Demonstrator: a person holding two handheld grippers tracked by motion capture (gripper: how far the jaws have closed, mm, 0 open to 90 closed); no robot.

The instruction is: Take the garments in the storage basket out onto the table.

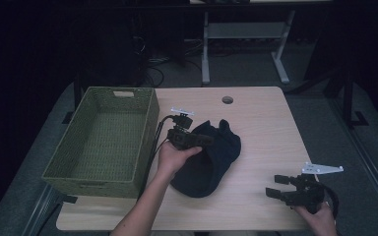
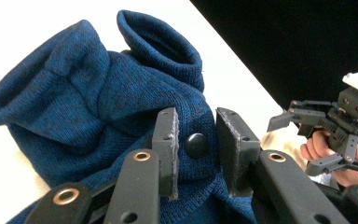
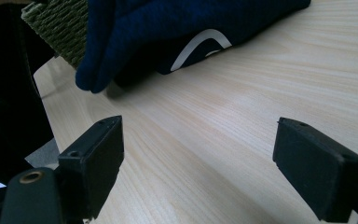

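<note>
The dark blue knitted garment (image 1: 207, 160) lies crumpled near the middle of the wooden table (image 1: 266, 123), just beside the green woven basket (image 1: 86, 147). The left gripper (image 1: 207, 139) is on its upper part, and in the left gripper view the jaws stand on each side of a fold of the knit with a small dark snap button (image 2: 196, 144) between them; the pads touch the fabric, so I judge they are pinching it, though not fully closed together. The right gripper (image 1: 274, 186) rests low near the front right edge of the table, well apart from the garment, with its jaws spread wide and nothing between them. The cloth looks soft, light and limp, so it will probably sag and stretch when it is lifted; a thick fold or the rolled cuff (image 2: 161, 39) seems a safer place to hold than one thin layer. The table surface is smooth, pale wood with a round cable hole (image 1: 227, 100). The room around is dark, with a grey floor and a white desk frame (image 1: 246, 39) behind.
</note>
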